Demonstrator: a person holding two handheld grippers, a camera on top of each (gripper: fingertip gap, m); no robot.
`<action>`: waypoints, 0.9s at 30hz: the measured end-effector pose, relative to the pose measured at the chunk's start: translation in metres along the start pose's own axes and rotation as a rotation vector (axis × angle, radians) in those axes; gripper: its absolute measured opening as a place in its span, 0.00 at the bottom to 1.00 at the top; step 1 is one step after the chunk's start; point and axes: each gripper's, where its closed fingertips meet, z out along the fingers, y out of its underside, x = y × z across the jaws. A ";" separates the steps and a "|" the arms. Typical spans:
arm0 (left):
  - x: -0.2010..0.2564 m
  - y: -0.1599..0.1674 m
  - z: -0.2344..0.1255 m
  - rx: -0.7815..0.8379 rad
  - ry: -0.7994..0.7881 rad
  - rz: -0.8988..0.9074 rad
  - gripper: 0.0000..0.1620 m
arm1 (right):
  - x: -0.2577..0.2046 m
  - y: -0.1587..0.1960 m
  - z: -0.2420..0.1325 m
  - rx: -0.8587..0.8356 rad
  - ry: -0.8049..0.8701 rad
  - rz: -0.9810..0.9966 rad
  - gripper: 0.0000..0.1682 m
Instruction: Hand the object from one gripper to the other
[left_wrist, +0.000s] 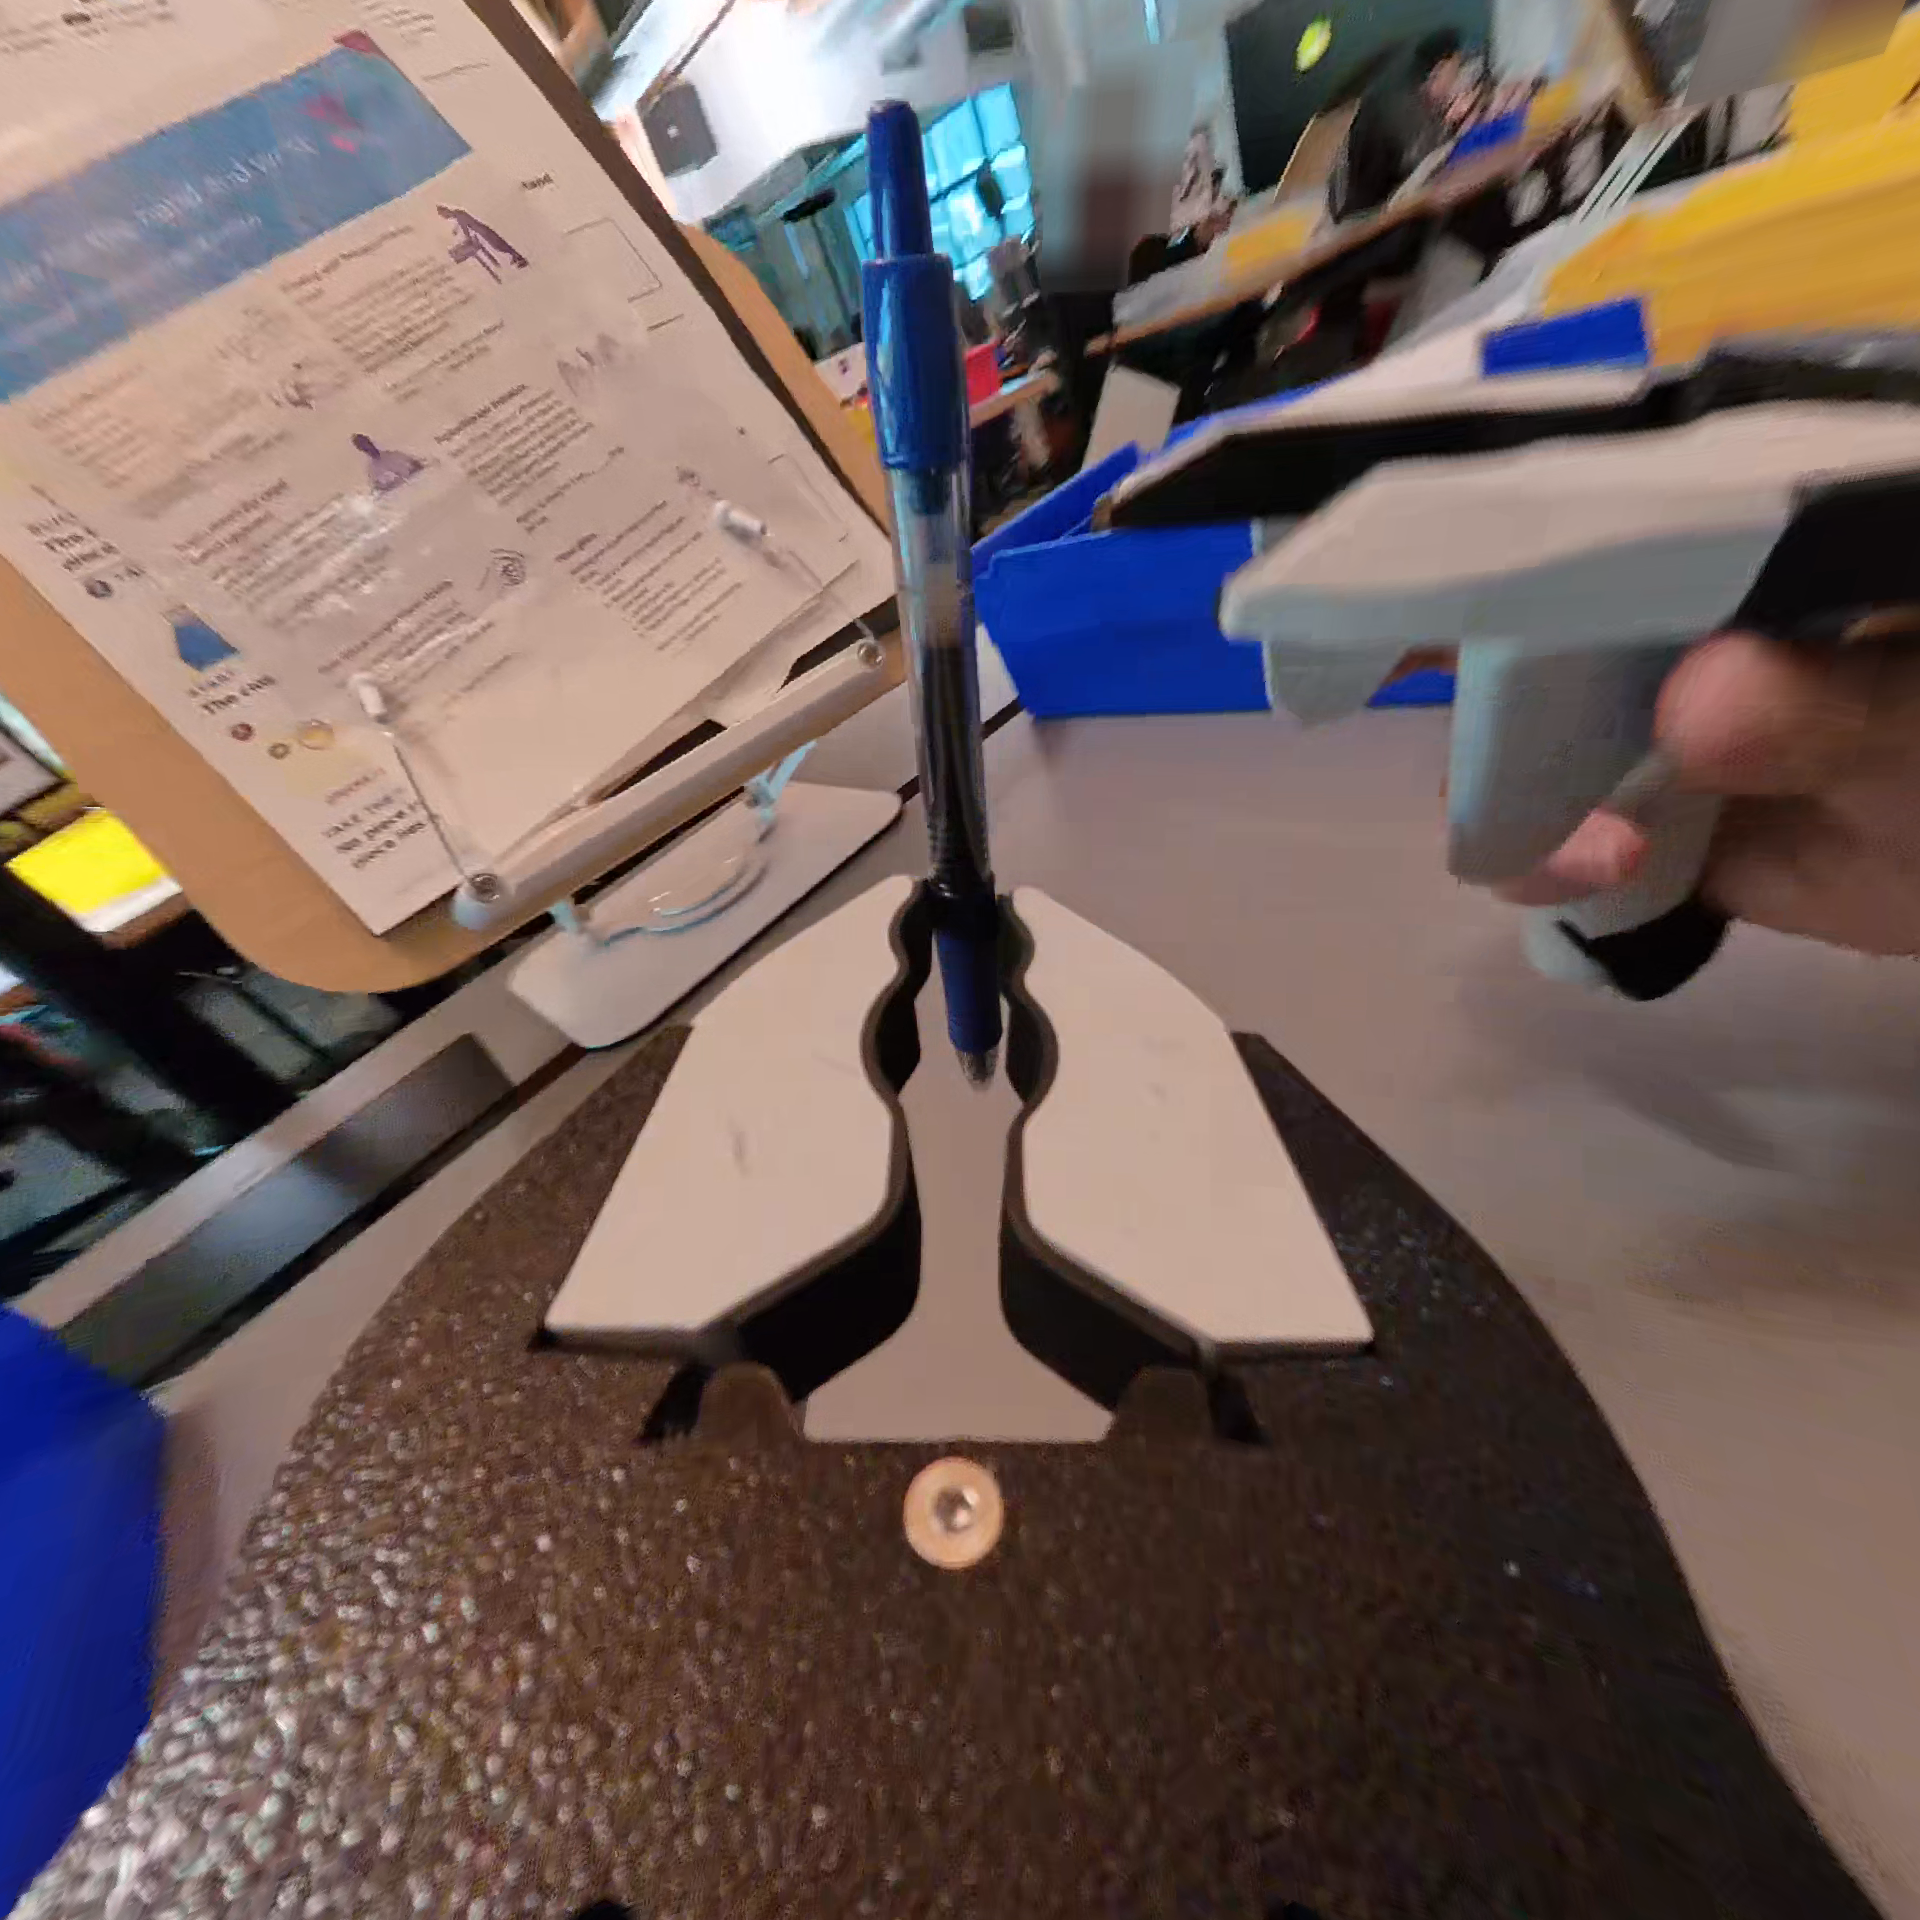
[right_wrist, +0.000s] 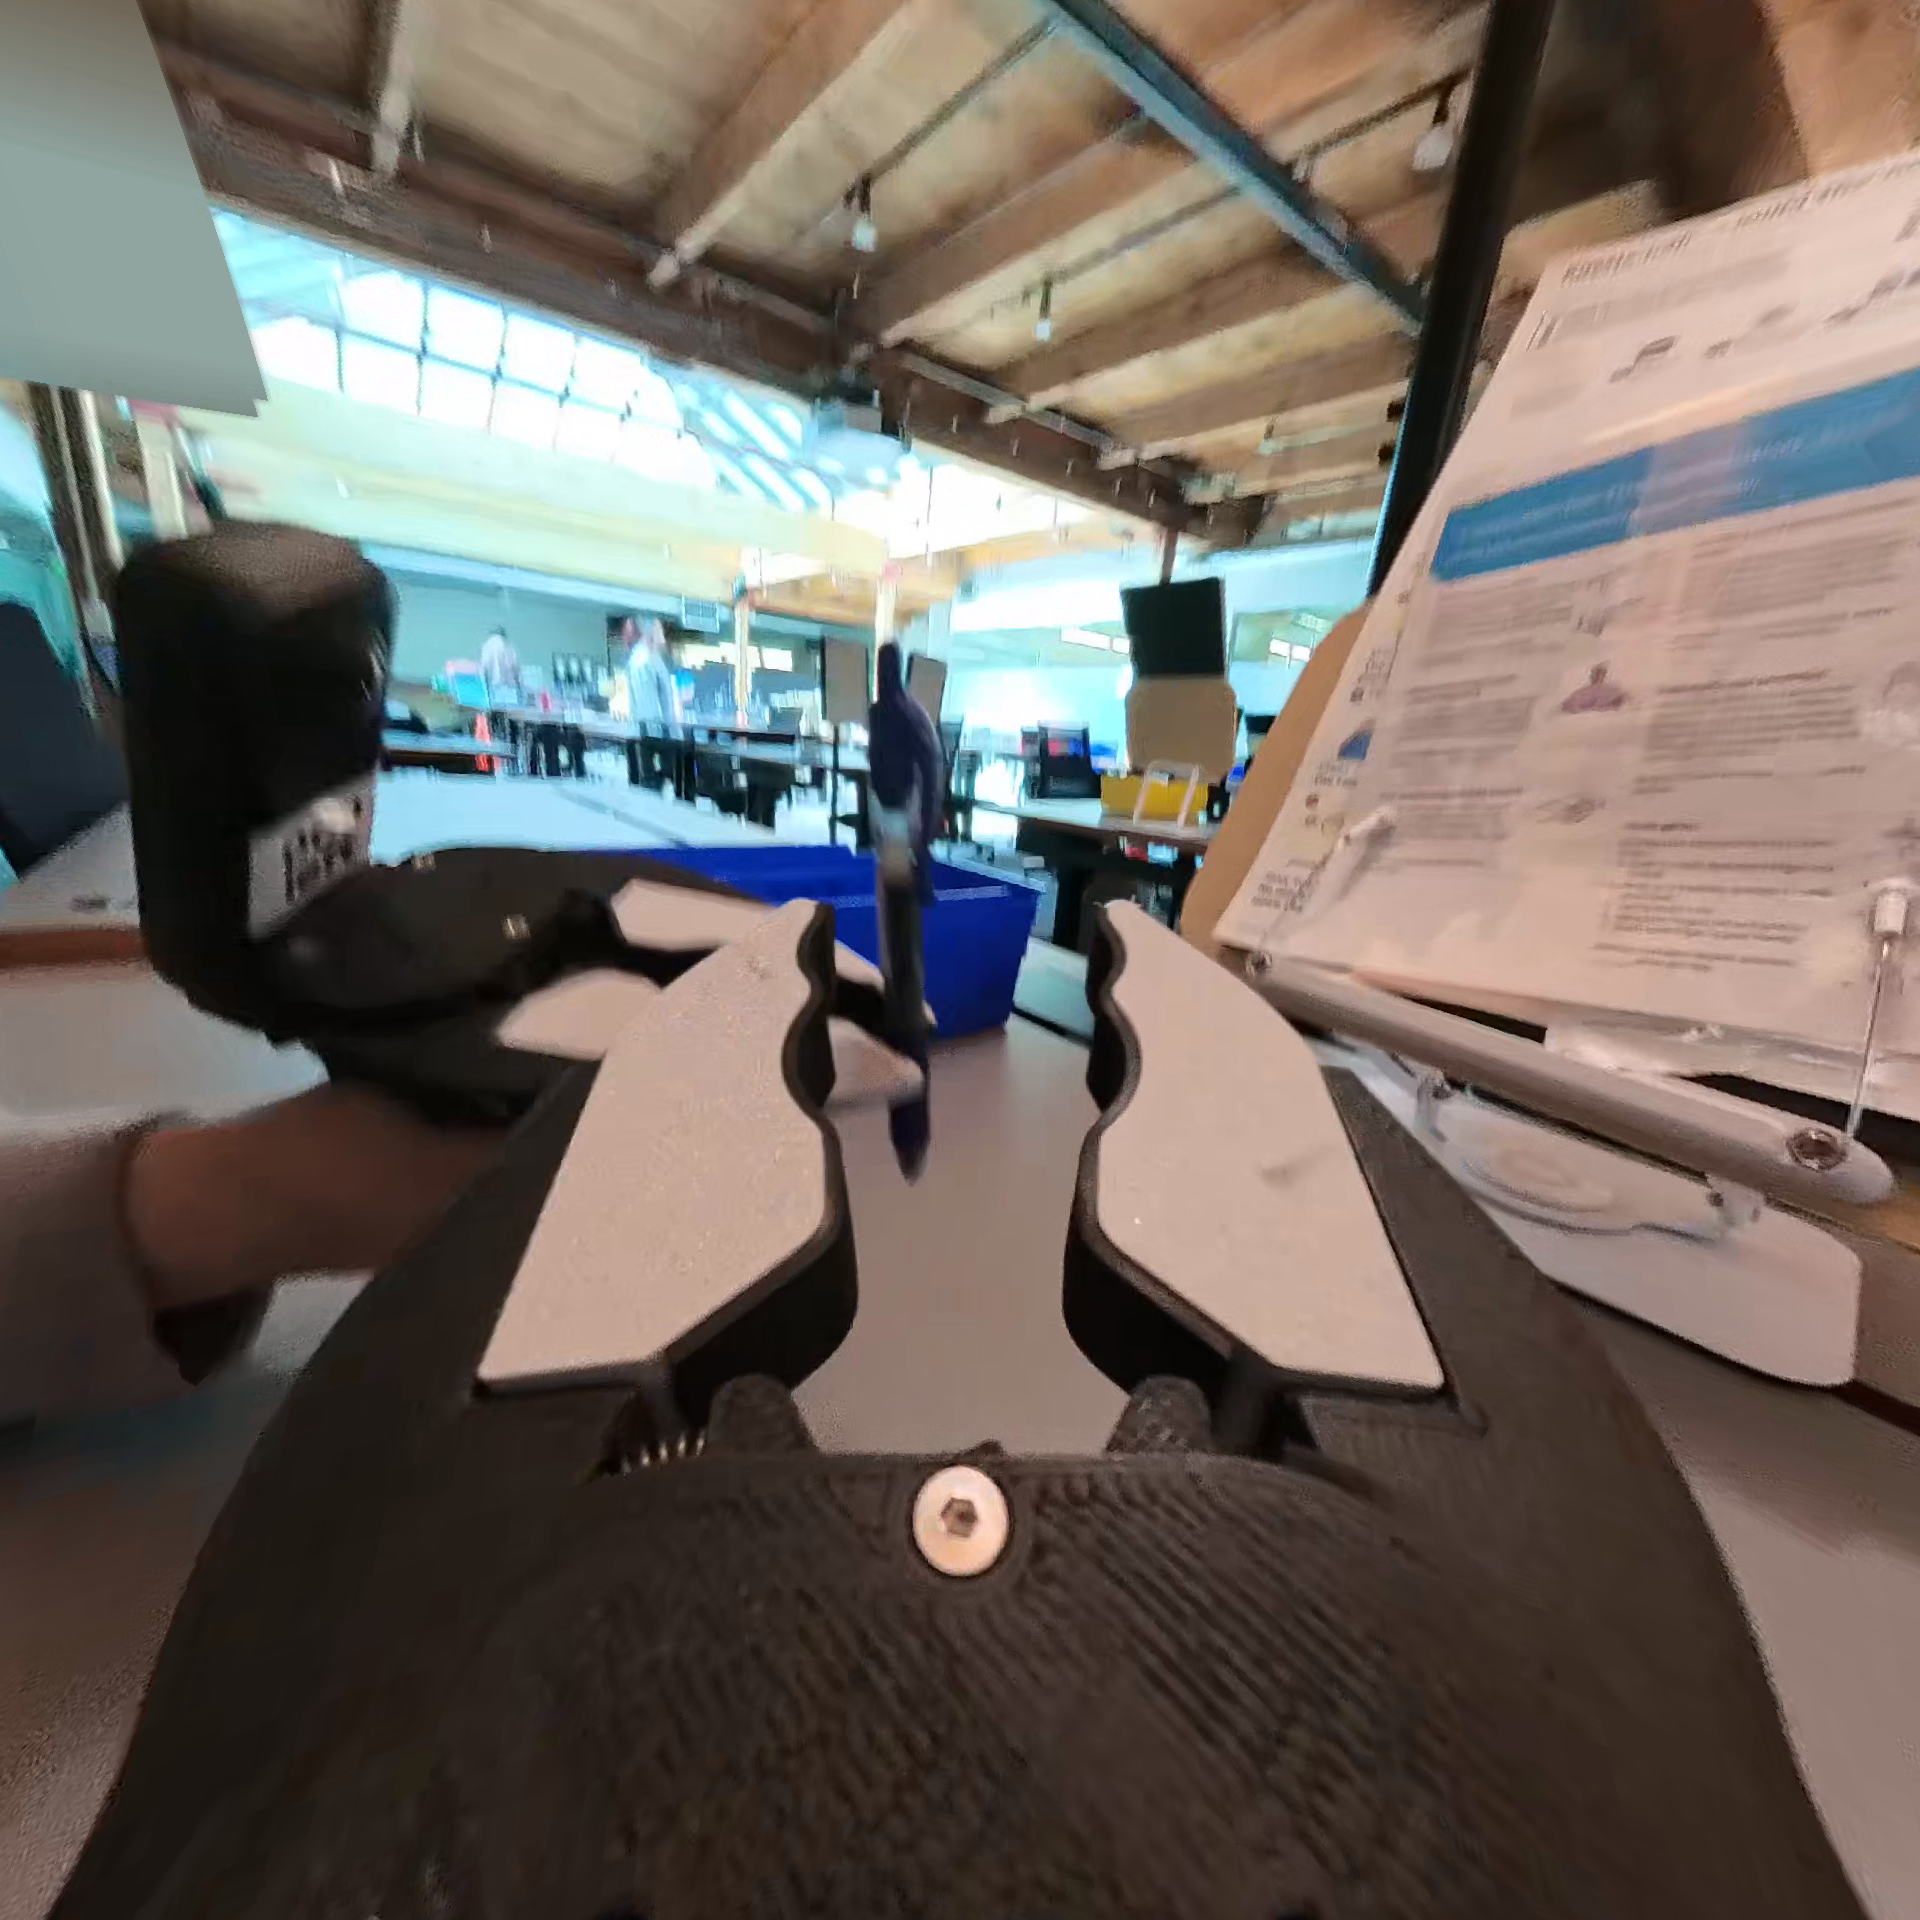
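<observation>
In the left wrist view the right claw (left_wrist: 1247, 613) at three o'clock is motion-blurred and cut off by the edge, its fingertips indistinct. The left claw's fingers (left_wrist: 790, 1091) hide part of the pen (left_wrist: 920, 416) grip. In the right wrist view the pen (right_wrist: 902, 831) is smeared at twelve o'clock.

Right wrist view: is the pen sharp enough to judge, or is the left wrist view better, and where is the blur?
Right wrist view: pen smeared and backlit by bright windows. Left wrist view: pen fairly crisp in the left gripper; right gripper and hand motion-blurred; strong wide-angle bending.
</observation>
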 end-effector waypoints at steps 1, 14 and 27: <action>0.003 0.001 0.002 -0.017 -0.017 0.027 0.07 | -0.003 -0.007 0.000 0.039 -0.002 0.007 0.25; 0.031 0.007 0.014 -0.066 0.009 0.108 0.07 | -0.002 -0.004 0.000 -0.016 0.108 -0.124 0.09; 0.094 -0.005 -0.010 0.064 0.619 -0.151 0.16 | -0.038 -0.021 -0.025 -0.018 -0.462 0.038 0.09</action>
